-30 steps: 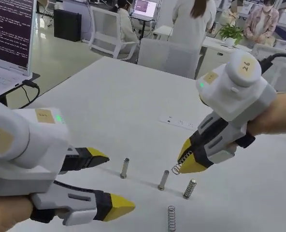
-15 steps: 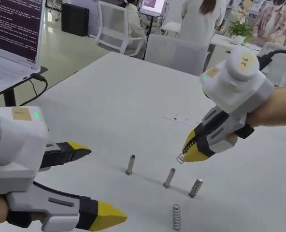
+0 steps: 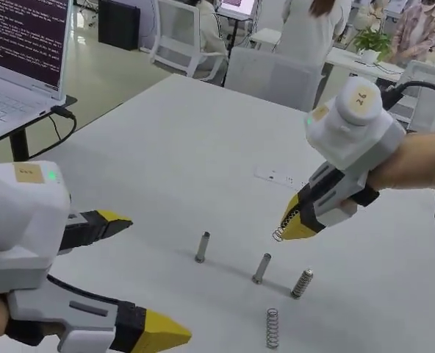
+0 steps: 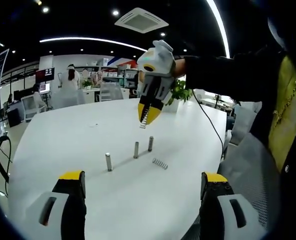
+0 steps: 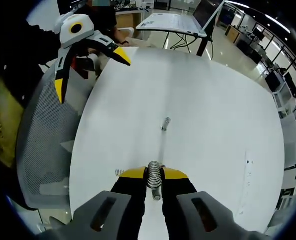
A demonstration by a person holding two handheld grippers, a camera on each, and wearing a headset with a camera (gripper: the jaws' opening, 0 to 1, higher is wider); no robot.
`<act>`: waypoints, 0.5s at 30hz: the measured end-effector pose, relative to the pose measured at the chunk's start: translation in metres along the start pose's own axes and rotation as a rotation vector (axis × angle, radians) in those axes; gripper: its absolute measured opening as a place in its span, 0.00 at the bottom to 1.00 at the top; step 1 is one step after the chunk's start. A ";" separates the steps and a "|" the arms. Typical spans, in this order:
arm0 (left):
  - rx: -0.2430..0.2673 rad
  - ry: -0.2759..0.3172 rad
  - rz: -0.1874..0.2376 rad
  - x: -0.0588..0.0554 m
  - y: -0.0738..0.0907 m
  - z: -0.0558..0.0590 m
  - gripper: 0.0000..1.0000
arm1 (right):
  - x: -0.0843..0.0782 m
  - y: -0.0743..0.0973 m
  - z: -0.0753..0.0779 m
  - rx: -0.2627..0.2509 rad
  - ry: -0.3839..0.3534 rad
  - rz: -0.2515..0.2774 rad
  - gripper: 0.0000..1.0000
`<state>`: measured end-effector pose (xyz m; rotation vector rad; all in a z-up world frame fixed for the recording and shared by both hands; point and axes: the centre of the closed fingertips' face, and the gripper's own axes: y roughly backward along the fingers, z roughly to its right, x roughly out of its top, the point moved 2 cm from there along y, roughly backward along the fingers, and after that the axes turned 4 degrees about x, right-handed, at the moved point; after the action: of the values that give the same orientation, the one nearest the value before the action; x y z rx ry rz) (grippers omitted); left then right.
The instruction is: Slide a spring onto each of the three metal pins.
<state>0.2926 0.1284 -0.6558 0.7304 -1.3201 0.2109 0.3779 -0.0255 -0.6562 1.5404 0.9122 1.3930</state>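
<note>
Above the table (image 3: 166, 147), right gripper (image 3: 289, 226) pinches a tilted spring (image 3: 278, 234), jaws nearly closed on it; the bare upright middle pin (image 3: 261, 268) stands just below, slightly leftward. Farther off, left gripper (image 3: 155, 278) wide open, empty. One second spring (image 3: 272, 327) lies flat on the table nearby.

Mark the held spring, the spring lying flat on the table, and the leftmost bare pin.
Held spring (image 3: 279, 233), head view, its exposed lower coils.
Flat spring (image 3: 272, 327), head view, its middle coils.
Leftmost pin (image 3: 202, 247), head view, mid-shaft.
</note>
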 end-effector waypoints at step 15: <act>-0.011 0.009 -0.012 -0.004 -0.001 0.001 0.91 | -0.010 -0.029 0.011 0.029 0.032 -0.129 0.08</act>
<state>0.2910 0.1277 -0.6596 0.7272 -1.3073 0.1962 0.3885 -0.0253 -0.6867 1.4574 1.0372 1.3208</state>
